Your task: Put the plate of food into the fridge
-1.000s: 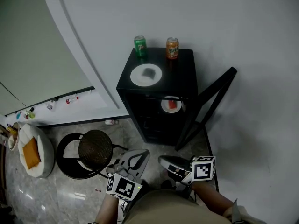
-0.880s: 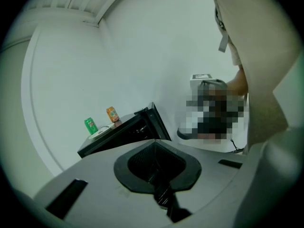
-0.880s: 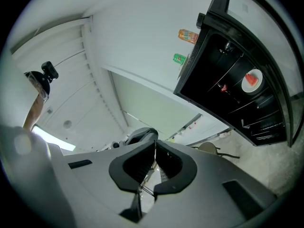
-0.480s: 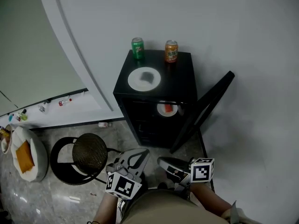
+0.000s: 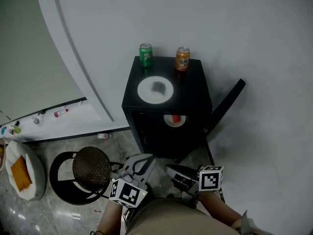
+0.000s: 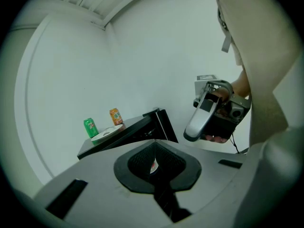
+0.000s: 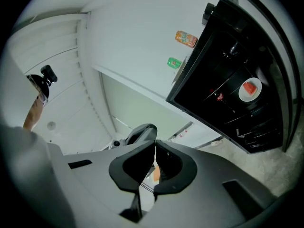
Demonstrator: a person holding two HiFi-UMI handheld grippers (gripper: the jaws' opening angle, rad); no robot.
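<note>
Two cans (image 5: 145, 54) (image 5: 182, 58), two plates (image 5: 144, 91) (image 5: 167, 121), one fridge (image 5: 194, 83)

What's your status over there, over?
Left gripper and right gripper shut, empty, short of the fridge. One plate on the fridge top; second plate inside, door open. Stool at left, seemingly not in the way.

Head camera high, looking steeply down on the fridge (image 5: 166, 111) from well back, camera on left gripper (image 5: 139, 163) low, upright, facing it from afar, camera on right gripper (image 5: 169, 170) rolled sideways, looking into its open front, all three sharing fridge and green can (image 5: 145, 54).
</note>
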